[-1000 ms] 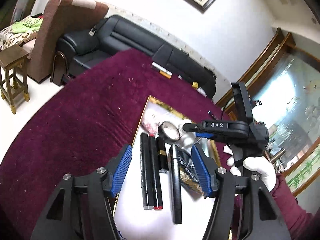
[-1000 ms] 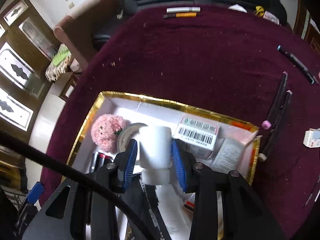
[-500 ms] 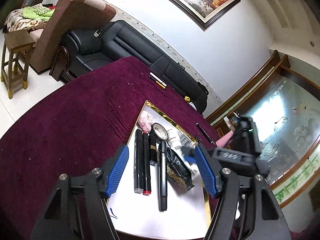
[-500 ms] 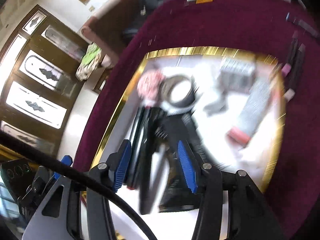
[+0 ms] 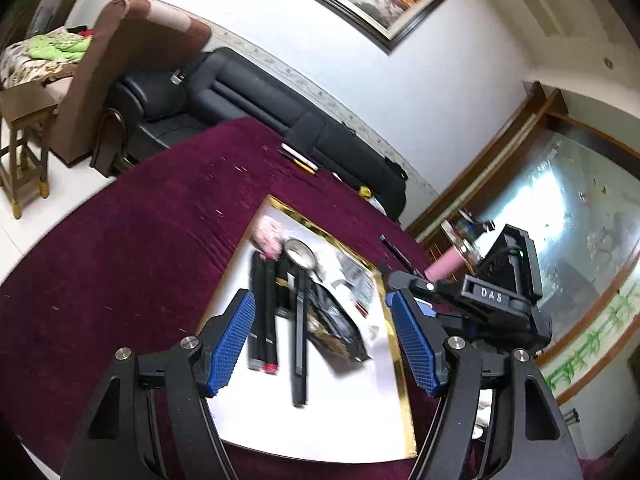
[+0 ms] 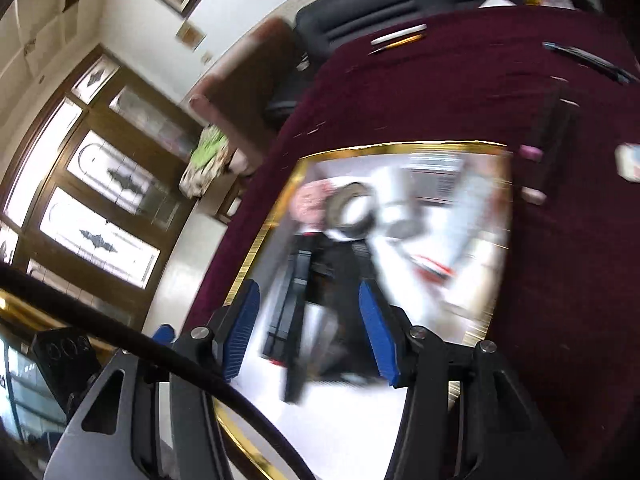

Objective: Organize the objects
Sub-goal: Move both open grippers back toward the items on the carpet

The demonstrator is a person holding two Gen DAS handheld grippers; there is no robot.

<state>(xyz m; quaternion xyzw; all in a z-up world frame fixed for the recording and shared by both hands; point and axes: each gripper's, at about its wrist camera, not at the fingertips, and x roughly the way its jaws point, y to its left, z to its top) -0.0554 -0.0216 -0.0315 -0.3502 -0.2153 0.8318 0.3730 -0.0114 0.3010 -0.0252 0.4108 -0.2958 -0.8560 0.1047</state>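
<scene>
Maroon tablecloth; right hand-held gripper housing reads "DAS".

Two wrist fisheyes, both angled down from above onto one shared gold-rimmed tray.

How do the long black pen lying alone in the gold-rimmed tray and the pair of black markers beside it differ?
The long black pen is slimmer and lies alone; the pair of black markers is thicker and lies side by side, touching. The pen reaches nearer the camera than the markers. One marker shows a red end, the other a grey one; the pen looks all black. Both lie flat, roughly parallel, on the white floor of the gold-rimmed tray.
</scene>
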